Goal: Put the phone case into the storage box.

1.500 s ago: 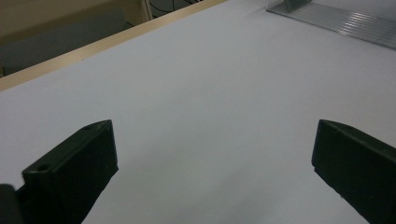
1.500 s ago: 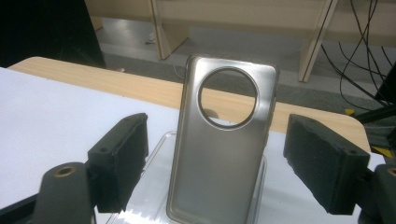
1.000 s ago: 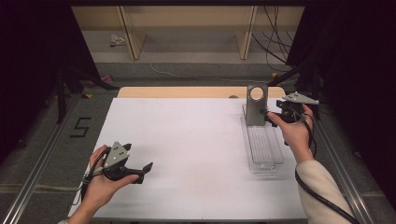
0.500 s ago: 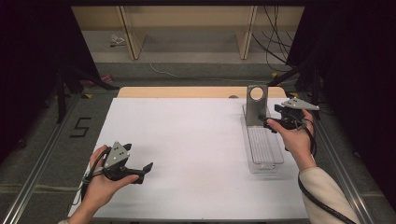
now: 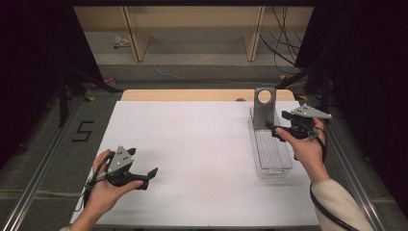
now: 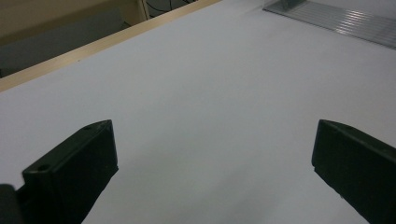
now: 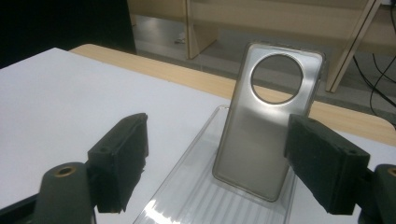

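Note:
A translucent grey phone case [image 5: 264, 107] [image 7: 266, 126] with a round camera hole stands upright at the far end of a clear ribbed tray [image 5: 272, 153] [image 7: 201, 196] on the right of the white table. My right gripper [image 5: 275, 129] [image 7: 219, 163] is open, held just right of the tray, its jaws pointing at the case from a short distance. My left gripper [image 5: 150, 176] [image 6: 210, 172] is open near the front left of the table [image 5: 192, 144], with nothing between its jaws; the tray's edge [image 6: 336, 21] lies far ahead of it.
A wooden strip [image 5: 192, 95] runs along the table's far edge. Beyond it stand wooden shelf legs [image 5: 134, 33] and cables [image 5: 284, 43] on the floor. Metal rails [image 5: 346, 163] flank the table.
My right gripper has drifted slightly back toward the person and lower beside the tray. The left gripper has stayed put.

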Demonstrator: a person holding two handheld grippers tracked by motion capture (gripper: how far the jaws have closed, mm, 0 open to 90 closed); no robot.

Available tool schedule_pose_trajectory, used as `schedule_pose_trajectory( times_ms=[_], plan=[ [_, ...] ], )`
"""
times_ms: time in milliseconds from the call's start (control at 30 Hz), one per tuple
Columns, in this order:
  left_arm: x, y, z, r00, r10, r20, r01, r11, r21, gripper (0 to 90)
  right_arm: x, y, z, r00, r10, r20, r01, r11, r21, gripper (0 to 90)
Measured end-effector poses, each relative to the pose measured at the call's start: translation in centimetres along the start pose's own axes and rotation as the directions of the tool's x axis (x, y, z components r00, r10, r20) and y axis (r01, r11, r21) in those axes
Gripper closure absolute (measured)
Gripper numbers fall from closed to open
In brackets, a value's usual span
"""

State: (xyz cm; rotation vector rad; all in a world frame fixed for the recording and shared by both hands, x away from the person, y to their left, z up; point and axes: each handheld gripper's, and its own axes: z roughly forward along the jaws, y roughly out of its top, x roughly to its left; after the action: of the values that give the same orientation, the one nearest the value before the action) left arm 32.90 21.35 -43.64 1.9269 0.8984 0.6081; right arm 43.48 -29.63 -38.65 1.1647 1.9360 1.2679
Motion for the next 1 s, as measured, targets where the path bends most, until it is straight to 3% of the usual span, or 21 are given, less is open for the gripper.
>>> schedule_pose_trajectory(
  times_ms=[1000],
  plan=[
    [-0.1, 0.1, 0.0, 1.0, 0.002, 0.006, -0.002, 1.0, -0.005, 0.0, 1.8, -1.6, -2.3, 0.9956, -0.053, -0.077, 0.053, 0.9986, -0.009, 22.9]
  ],
)
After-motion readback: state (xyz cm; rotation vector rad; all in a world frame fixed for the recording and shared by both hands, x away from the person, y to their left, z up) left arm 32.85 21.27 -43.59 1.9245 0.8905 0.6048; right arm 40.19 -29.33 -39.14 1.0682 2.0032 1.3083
